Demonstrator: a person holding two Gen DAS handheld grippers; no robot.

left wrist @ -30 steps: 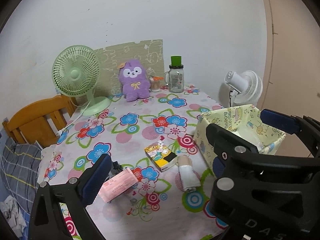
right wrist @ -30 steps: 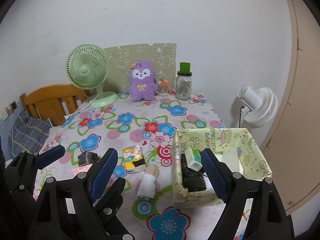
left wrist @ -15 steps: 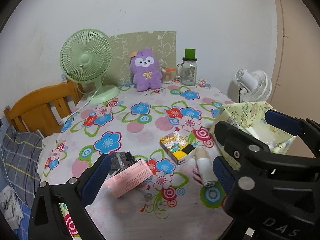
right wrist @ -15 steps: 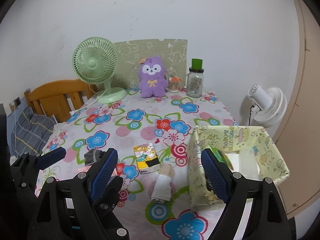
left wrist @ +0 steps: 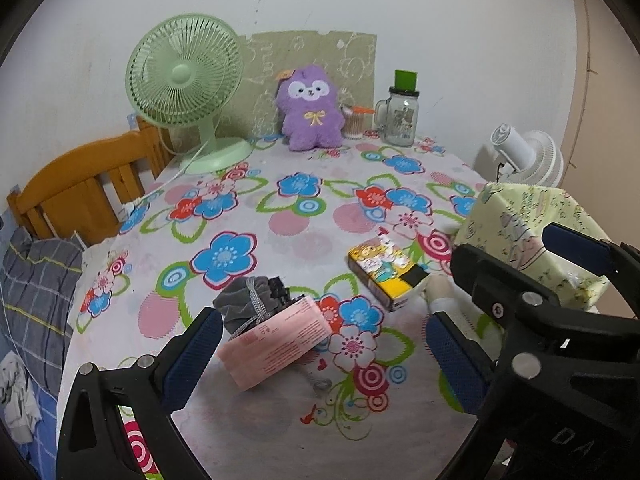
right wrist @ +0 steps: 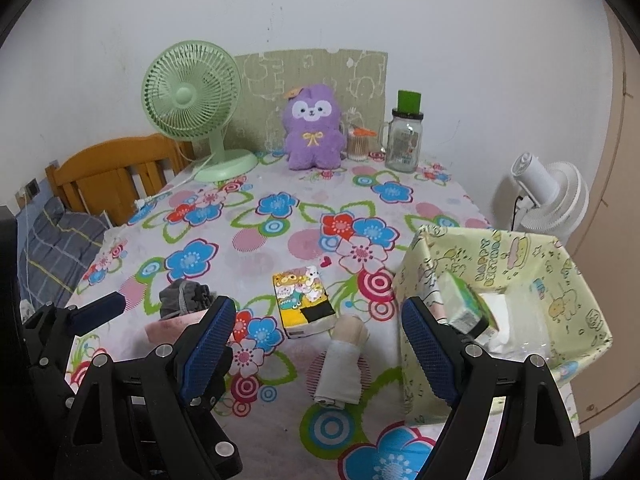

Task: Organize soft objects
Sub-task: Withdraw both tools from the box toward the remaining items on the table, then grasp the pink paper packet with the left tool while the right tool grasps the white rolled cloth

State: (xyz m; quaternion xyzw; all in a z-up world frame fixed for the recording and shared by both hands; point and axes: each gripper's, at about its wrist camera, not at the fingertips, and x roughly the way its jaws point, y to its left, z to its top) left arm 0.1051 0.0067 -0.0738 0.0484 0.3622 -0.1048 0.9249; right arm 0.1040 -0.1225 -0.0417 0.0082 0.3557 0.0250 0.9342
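On the flowered tablecloth lie a pink tissue pack (left wrist: pixel 276 346), a grey drawstring pouch (left wrist: pixel 248 304), a yellow cartoon tissue pack (left wrist: pixel 384 276) and a rolled white sock (left wrist: pixel 438 294). My left gripper (left wrist: pixel 322 344) hovers open above the pink pack, not touching it. My right gripper (right wrist: pixel 318 320) is open too, over the sock (right wrist: pixel 344 360) and the yellow pack (right wrist: pixel 306 300). A yellow-green fabric box (right wrist: pixel 500 248) stands at the right, with a green tissue pack (right wrist: pixel 464 304) and white items inside. The pink pack (right wrist: pixel 168 328) and pouch (right wrist: pixel 182 298) lie left of the right gripper.
At the back stand a green fan (left wrist: pixel 184 76), a purple plush (left wrist: pixel 310 108), a cotton-swab tub (left wrist: pixel 354 122) and a glass jar (left wrist: pixel 400 116). A white fan (left wrist: pixel 524 156) is off the table's right edge. A wooden headboard (left wrist: pixel 80 188) and bedding are on the left.
Both grippers have come forward and lower toward the table, so the packs, pouch and sock look nearer. Both stay open; nothing on the table has moved.
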